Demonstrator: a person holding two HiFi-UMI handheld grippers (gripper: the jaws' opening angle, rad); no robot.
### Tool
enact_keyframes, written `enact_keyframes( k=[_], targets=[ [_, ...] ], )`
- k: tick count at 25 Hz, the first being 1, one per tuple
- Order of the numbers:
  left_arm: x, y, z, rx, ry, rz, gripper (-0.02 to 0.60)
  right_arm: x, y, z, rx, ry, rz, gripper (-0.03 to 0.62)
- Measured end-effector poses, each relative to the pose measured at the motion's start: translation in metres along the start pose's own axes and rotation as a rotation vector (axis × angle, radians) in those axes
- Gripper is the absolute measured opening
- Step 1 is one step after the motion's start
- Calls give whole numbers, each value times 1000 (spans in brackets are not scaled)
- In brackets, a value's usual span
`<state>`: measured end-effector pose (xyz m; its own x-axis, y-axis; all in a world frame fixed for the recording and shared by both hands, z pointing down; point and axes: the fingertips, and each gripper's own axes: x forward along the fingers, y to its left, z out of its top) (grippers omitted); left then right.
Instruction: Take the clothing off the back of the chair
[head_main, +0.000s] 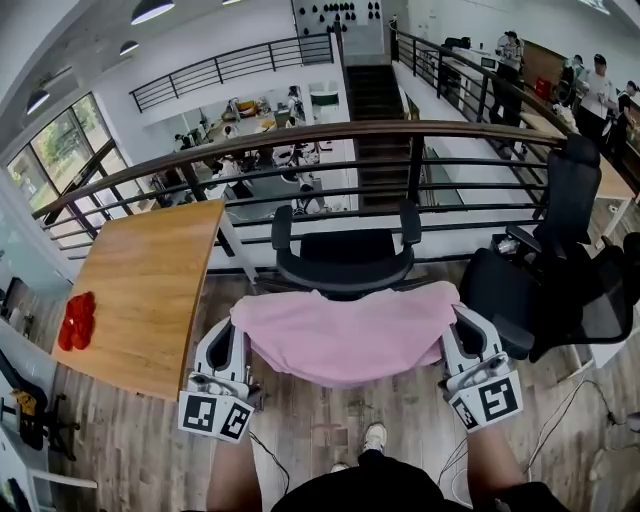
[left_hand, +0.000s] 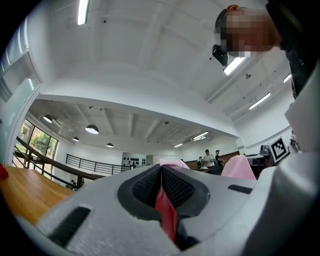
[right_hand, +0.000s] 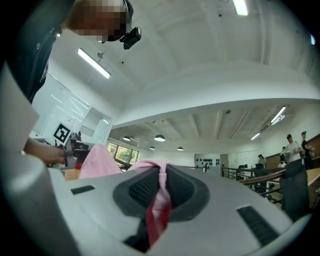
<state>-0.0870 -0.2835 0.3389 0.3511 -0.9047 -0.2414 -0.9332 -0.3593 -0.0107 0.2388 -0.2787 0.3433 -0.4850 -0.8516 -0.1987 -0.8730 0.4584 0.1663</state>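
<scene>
Pink clothing (head_main: 345, 335) near the chair (head_main: 345, 262), its ends tight in left gripper (head_main: 236, 340) and right gripper (head_main: 455, 325).

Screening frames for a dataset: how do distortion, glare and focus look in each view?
Head view: fisheye bows the railing; even light, sharp. Left gripper view: dark vignette, ceiling strip light blown out. Right gripper view: same vignette; pink clothing in the right tongs looks soft.

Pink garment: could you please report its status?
Left gripper shut on pink garment, right gripper too. Garment stretched between them, by the black chair back. Nothing in the way.
</scene>
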Motion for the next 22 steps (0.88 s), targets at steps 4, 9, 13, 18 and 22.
enact_keyframes(
  k=[4,9,13,18,22],
  targets=[
    [-23,-12,-12,-7,25,-23,20,-25,16,-12,10,42,-2,37],
    [-47,-16,-33,-13,86,-39,20,-46,35,-40,54,118,-21,37],
    [-66,-19,-47,-26,106,-43,20,-61,46,-53,71,146,-33,37],
    [-89,-27,-65,-57,135,-35,20,-79,60,-70,91,179,-37,37],
    [-112,-27,-85,-71,170,-15,20,-88,75,-78,92,207,-34,37]
  ],
)
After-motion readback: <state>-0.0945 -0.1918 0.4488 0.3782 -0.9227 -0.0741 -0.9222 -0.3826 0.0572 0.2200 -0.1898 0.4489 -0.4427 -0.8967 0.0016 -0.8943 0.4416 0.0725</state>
